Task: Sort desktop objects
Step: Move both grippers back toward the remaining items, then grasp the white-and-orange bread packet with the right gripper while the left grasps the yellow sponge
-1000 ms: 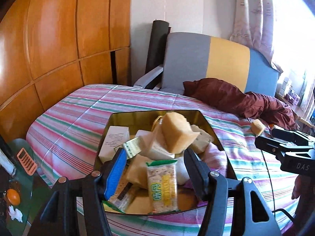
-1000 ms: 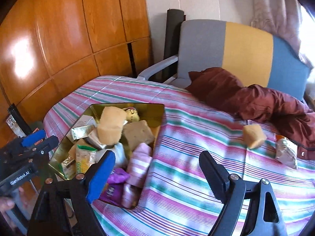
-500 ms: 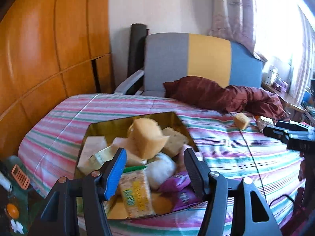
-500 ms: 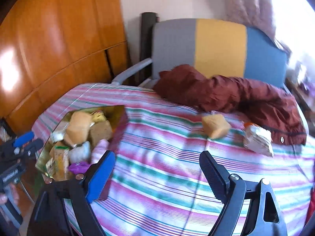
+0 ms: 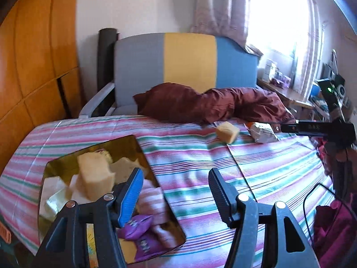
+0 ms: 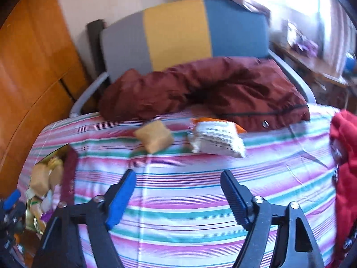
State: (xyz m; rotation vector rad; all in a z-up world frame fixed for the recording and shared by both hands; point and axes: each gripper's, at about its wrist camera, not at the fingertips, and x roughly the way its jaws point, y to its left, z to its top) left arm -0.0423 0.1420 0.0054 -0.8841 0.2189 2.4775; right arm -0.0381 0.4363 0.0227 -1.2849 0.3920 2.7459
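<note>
Sponge block (image 6: 154, 139), tan, lies loose on the striped cover (image 6: 189, 201) of the bed, just beside a white-and-orange packet (image 6: 215, 139); the print on the packet is too blurred to read. Gold tray (image 5: 93, 149), at the cover's left edge, holds further tan blocks (image 5: 96, 181), a striped cloth and purple packets (image 5: 142, 241) with illegible lettering. Maroon jacket (image 6: 200, 89) is heaped behind the block and the packet, against a grey, yellow and blue chair back (image 5: 185, 60). Left claw (image 5: 174, 195): half open, empty, over the tray's right edge. Right claw (image 6: 177, 196): open, nothing between the jaws, which have just been closing, above the bare cover short of the block.
</note>
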